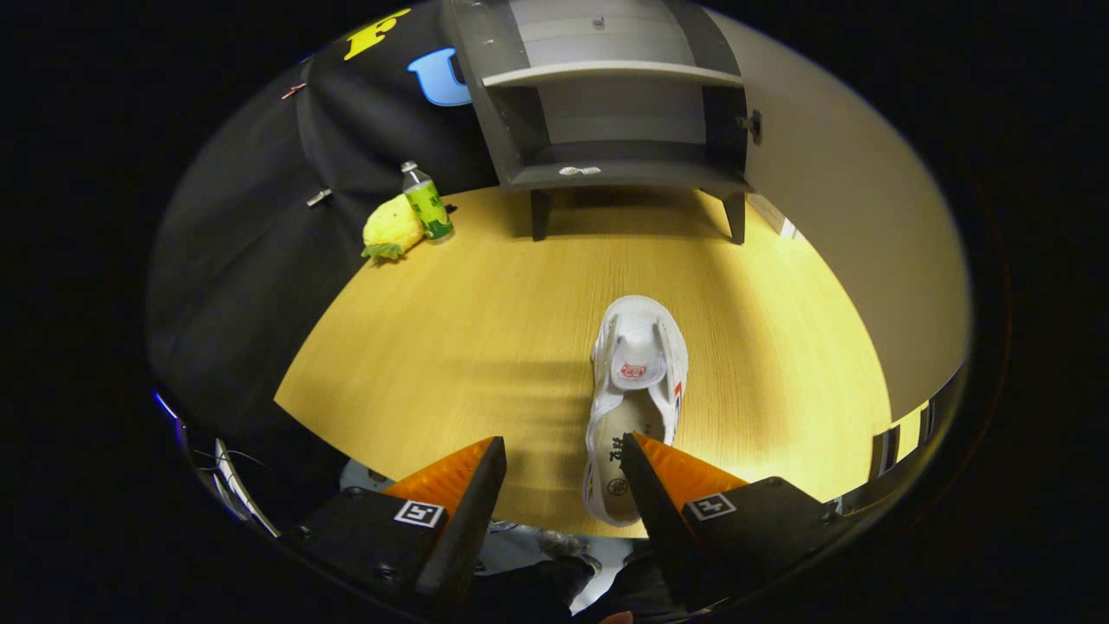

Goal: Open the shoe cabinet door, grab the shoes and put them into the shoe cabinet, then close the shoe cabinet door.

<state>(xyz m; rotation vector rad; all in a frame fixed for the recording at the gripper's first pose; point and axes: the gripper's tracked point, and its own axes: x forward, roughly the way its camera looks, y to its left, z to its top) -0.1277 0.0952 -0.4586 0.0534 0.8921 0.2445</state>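
A white shoe [637,364] lies on the wooden table [450,347], toe pointing toward the grey shoe cabinet [606,113] beyond it. The cabinet stands open, showing a shelf [611,74] and its bottom board, where a small white thing [579,171] lies. A knob [754,126] shows at the cabinet's right edge. My gripper [563,440] is open and hovers over the shoe's heel end. The right finger overlaps the shoe's opening, and the left finger stands over bare table left of the shoe. Neither finger visibly presses on the shoe.
A yellow pineapple toy [392,227] and a green-labelled bottle [426,204] stand at the table's far left, near the black cloth wall. A beige wall [858,243] runs along the right side. The table's near edge lies just below the fingers.
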